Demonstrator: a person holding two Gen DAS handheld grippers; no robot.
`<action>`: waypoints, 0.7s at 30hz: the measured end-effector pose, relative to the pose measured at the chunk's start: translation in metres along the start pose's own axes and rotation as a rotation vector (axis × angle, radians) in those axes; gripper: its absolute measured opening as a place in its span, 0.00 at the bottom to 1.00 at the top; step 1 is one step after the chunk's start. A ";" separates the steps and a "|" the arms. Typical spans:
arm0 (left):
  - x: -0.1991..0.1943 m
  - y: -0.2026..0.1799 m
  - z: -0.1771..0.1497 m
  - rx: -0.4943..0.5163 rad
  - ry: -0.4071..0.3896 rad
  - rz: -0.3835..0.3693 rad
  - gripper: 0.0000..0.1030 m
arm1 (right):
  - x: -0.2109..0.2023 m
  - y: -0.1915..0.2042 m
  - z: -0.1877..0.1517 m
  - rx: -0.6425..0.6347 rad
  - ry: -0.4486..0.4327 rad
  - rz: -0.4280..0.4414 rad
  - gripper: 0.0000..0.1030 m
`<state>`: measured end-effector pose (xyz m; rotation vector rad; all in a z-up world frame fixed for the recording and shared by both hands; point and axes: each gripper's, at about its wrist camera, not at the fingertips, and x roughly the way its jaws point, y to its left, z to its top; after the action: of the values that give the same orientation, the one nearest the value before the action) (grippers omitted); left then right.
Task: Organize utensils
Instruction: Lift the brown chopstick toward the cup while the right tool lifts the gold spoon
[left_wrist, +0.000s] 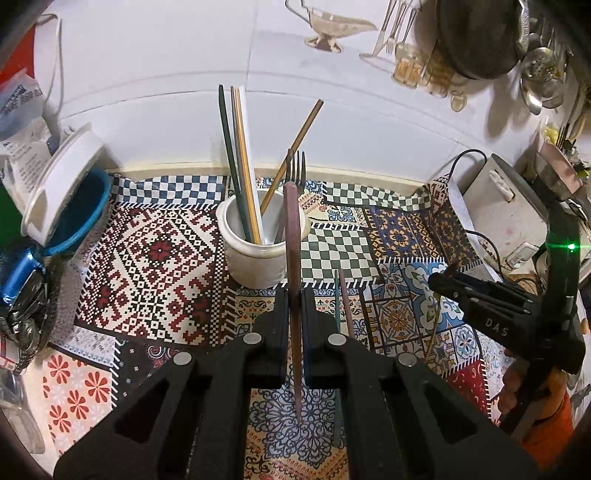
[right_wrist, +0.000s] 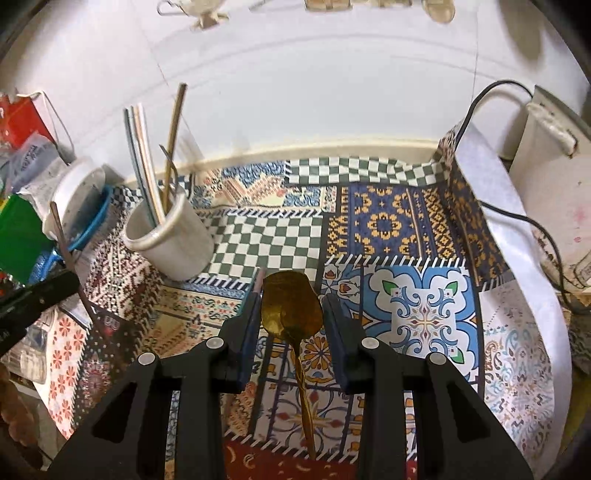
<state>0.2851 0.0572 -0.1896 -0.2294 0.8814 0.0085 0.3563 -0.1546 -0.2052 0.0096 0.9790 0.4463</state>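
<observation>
Here pink chopstick (left_wrist: 294, 236) clamped in left tongs (left_wrist: 294, 306)

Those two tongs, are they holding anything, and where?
Left tongs pinch a brownish chopstick around its middle. Right tongs grip a gold spoon by the sides of its bowl.

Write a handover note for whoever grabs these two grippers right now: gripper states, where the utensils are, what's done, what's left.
Left gripper: shut on a mauve chopstick, held upright just short of the white holder.
Right gripper: shut on the bowl of the gold spoon, handle hanging down, off the mat.
Done: several chopsticks and a fork already stand in the holder.
Left: drop the mauve chopstick and the spoon into the holder, then collect the teal chopstick and pink chopstick lying on the mat beside the left gripper.
</observation>
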 end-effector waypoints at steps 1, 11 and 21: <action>-0.003 0.000 -0.001 -0.001 -0.005 -0.003 0.04 | -0.004 0.002 0.000 0.000 -0.008 0.000 0.30; -0.035 0.006 0.000 -0.008 -0.066 -0.007 0.04 | -0.031 0.023 0.000 -0.019 -0.071 0.000 0.30; -0.069 0.007 0.021 -0.001 -0.165 0.004 0.04 | -0.051 0.046 0.014 -0.051 -0.144 0.024 0.30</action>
<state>0.2569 0.0740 -0.1250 -0.2244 0.7176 0.0313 0.3270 -0.1292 -0.1468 0.0074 0.8262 0.4855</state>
